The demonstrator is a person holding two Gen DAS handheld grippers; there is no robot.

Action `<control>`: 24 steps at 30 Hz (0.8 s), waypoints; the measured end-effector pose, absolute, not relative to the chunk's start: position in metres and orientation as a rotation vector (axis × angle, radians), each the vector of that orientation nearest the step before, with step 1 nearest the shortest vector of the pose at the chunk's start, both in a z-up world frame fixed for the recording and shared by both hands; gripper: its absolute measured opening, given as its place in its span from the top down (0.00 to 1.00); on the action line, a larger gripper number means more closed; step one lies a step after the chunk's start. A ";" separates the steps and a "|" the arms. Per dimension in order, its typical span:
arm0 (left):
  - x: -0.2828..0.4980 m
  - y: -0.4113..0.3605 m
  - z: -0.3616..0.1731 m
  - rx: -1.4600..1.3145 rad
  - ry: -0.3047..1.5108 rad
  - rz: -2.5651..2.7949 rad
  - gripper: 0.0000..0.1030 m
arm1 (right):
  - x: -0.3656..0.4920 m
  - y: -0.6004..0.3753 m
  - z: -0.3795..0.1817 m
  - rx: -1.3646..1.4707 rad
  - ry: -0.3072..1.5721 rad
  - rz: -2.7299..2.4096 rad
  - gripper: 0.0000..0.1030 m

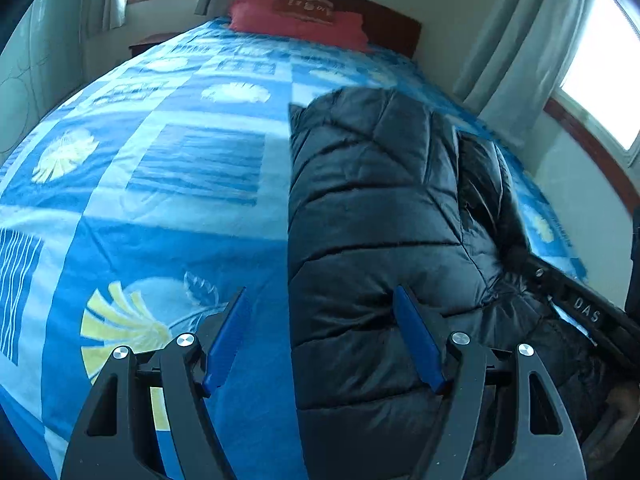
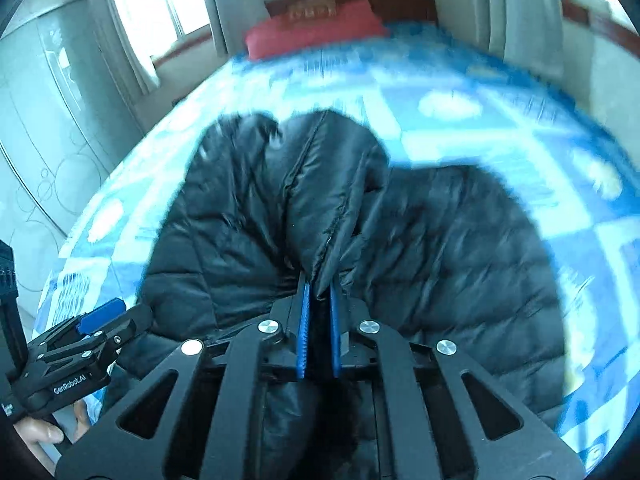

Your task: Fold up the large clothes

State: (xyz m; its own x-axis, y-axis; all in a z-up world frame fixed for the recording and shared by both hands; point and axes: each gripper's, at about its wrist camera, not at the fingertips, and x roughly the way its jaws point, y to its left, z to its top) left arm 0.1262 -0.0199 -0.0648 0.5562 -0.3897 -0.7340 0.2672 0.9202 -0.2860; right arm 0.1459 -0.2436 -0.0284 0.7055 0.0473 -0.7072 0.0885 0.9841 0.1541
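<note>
The jaws of the right gripper [image 2: 319,304] are closed on a raised seam fold of the black puffer jacket [image 2: 360,248], pinching it between the blue pads. The jaws of the left gripper [image 1: 320,344] stand wide open with nothing held, one finger over the jacket's near edge and the other over the blue bedspread [image 1: 160,168]. The jacket lies on the bed, lengthwise toward the headboard and well short of the red pillow [image 1: 298,20].

The pinch looks thin and takes only the slick outer shell, so a pull could let the fabric slide out, or lift one layer and leave the padding bunched beneath. With the left side unheld, I judge the far half of the jacket may drag and twist instead of folding flat.

Around the jacket the bedspread is bare. The two grippers work close together at the jacket's near end and could knock each other. Curtains and windows stand well beyond the jacket, out of the way.
</note>
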 end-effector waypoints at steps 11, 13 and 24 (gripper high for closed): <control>0.129 -0.091 -0.064 -0.041 0.910 -0.516 0.30 | 0.128 -0.360 -0.063 0.205 0.861 -0.227 0.93; 0.132 -0.104 -0.074 -0.026 0.936 -0.531 0.30 | 0.128 -0.371 -0.082 0.231 0.894 -0.217 0.93; 0.153 -0.126 -0.108 0.008 1.022 -0.518 0.31 | 0.132 -0.395 -0.108 0.329 0.935 -0.157 0.85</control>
State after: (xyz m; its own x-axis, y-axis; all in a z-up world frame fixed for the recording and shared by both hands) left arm 0.1534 -0.1259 -0.1081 0.4120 -0.4080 -0.8148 0.4157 0.8798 -0.2303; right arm 0.1321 -0.3953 -0.1082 0.5872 0.0097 -0.8094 0.2729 0.9390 0.2093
